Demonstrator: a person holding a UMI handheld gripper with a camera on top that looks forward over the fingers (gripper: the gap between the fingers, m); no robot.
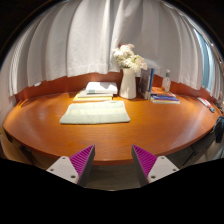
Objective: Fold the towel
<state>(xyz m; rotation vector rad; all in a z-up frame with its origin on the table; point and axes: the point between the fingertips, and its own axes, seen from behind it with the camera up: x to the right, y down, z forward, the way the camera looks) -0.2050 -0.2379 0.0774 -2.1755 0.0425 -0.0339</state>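
A pale green towel (95, 112) lies flat on the round wooden table (150, 125), well beyond my fingers and a little to the left. It looks like a wide rectangle with a fold line along its length. My gripper (113, 163) is open and empty, its purple pads (82, 160) spread wide over the table's near edge. Nothing stands between the fingers.
A stack of folded white cloths (98, 91) sits behind the towel. A white vase of flowers (128, 70), books (164, 97) and a small bottle (167, 79) stand at the back right. Curtains hang behind a curved wooden bench.
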